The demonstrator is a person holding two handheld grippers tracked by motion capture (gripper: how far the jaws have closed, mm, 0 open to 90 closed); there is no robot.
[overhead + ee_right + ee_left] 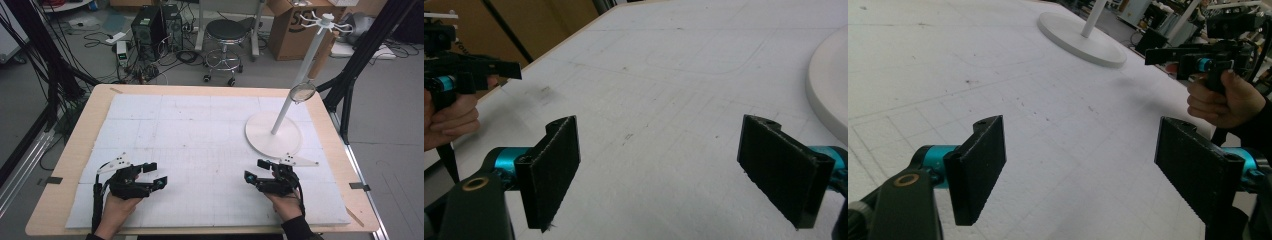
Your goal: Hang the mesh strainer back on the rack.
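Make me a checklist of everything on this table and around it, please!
Surface: white gridded mat on a wooden table, faint specks.
Job's things: white stand with round base and hooked top; a round glass piece hangs beside its pole.
Clutter: nothing seen.
Grippers: left claw open, empty; right claw open, empty.
Cables: one trails from each claw; a tangle on the floor.
Surroundings: stool, cardboard box, computer tower.
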